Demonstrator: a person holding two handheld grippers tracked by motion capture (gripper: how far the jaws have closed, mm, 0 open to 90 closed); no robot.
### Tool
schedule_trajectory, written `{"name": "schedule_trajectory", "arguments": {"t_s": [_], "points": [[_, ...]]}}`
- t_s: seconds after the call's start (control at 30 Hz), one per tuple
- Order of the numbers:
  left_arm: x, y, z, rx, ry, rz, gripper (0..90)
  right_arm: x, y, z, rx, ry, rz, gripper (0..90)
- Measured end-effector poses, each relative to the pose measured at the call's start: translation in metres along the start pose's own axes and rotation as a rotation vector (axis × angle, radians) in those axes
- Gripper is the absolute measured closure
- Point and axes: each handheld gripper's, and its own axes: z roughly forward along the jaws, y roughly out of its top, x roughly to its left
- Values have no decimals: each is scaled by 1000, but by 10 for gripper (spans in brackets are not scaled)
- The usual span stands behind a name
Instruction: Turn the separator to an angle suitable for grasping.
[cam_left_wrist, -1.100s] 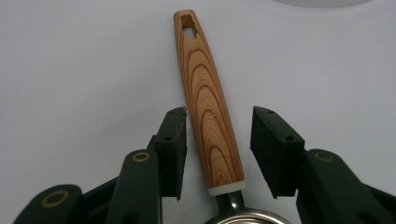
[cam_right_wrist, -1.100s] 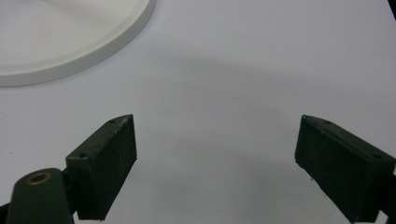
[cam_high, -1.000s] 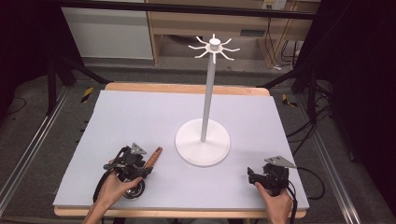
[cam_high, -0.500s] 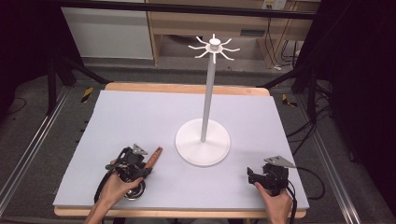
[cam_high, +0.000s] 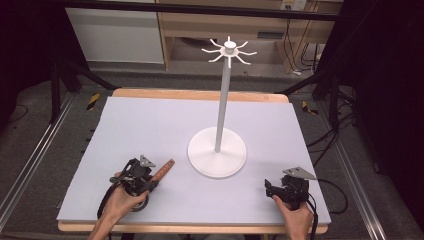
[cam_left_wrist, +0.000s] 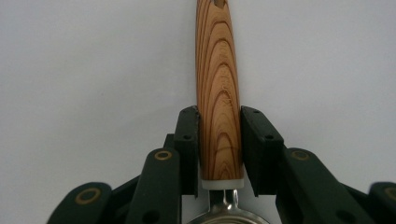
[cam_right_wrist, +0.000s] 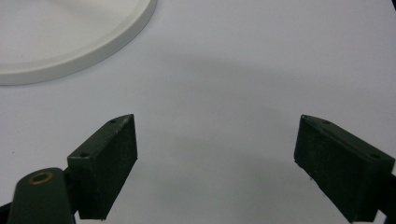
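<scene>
The left gripper (cam_left_wrist: 218, 144) has just closed its jaws onto the wooden handle (cam_left_wrist: 218, 93) of a utensil lying on the mat (cam_high: 150, 125) left of the stand (cam_high: 217, 155), while the right gripper (cam_right_wrist: 215, 158) rests wide open, holding nothing.

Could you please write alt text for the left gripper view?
The left hand-held gripper is shut on a wooden handle, which runs straight away over a pale grey table. A metal neck leaves the handle's near end.
</scene>
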Motion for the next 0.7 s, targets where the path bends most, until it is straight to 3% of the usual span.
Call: {"name": "schedule_trajectory", "arguments": {"t_s": [0.23, 0.7], "points": [[1, 1, 0, 5, 42, 36, 642, 0, 0, 0, -2, 4, -2, 137], [-1, 17, -3, -8, 30, 76, 526, -3, 0, -1, -6, 6, 9, 136]]}}
